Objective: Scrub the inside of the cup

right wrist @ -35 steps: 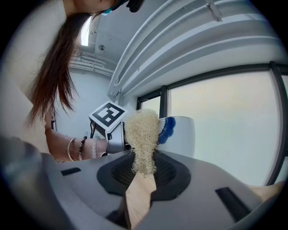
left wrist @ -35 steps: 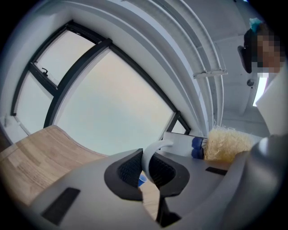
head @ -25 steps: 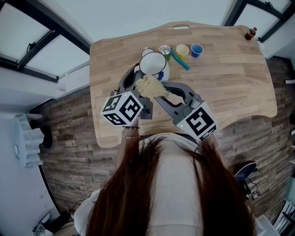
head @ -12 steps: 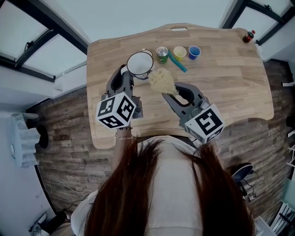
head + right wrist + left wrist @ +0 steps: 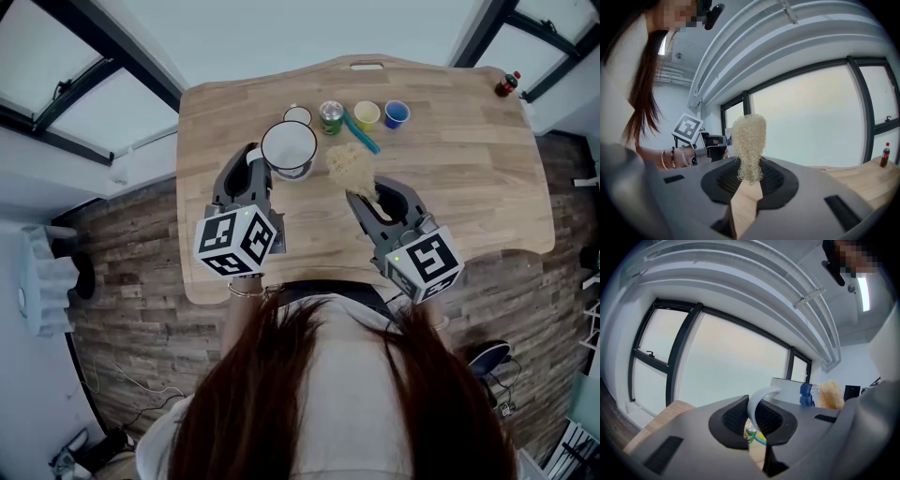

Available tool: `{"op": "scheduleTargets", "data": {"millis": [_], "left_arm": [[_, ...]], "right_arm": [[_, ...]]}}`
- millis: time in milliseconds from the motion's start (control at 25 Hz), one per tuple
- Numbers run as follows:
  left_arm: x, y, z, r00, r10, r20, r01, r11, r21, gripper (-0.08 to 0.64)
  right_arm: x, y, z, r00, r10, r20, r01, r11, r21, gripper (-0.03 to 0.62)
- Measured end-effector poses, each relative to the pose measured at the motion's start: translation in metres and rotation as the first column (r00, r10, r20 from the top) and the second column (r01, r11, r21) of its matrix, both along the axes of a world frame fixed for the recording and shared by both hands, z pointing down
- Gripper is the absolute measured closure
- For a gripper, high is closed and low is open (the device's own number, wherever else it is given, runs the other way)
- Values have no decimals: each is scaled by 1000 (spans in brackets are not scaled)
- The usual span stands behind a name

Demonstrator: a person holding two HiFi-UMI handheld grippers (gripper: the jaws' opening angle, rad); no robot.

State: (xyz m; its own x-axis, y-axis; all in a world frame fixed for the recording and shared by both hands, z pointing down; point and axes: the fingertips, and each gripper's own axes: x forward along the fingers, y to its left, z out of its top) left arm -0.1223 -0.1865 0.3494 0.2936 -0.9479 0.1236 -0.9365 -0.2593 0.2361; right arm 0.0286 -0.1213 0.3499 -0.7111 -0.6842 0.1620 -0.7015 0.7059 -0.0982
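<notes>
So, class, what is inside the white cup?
Only bare white shows inside the cup in the head view. The scrubber is outside it. The left gripper view shows just its outer wall.

The head view looks steeply down from above the person's hair and takes in the whole table (image 5: pixel 469 141) from well up. The left gripper view sits just behind its jaws, facing the window (image 5: pixel 726 362), with the cup (image 5: pixel 787 391) close up. The right gripper view faces across the room past the scrubber (image 5: pixel 749 136). All three views show that scrubber.
</notes>
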Motion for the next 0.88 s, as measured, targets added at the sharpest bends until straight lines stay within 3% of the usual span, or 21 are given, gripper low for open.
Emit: {"op": "scheduleTargets", "data": {"millis": [880], "left_arm": [[2, 18, -4, 1000, 6, 4, -6, 1000, 0, 531]], "right_arm": [[18, -10, -3, 997, 81, 1, -81, 997, 16, 497]]}}
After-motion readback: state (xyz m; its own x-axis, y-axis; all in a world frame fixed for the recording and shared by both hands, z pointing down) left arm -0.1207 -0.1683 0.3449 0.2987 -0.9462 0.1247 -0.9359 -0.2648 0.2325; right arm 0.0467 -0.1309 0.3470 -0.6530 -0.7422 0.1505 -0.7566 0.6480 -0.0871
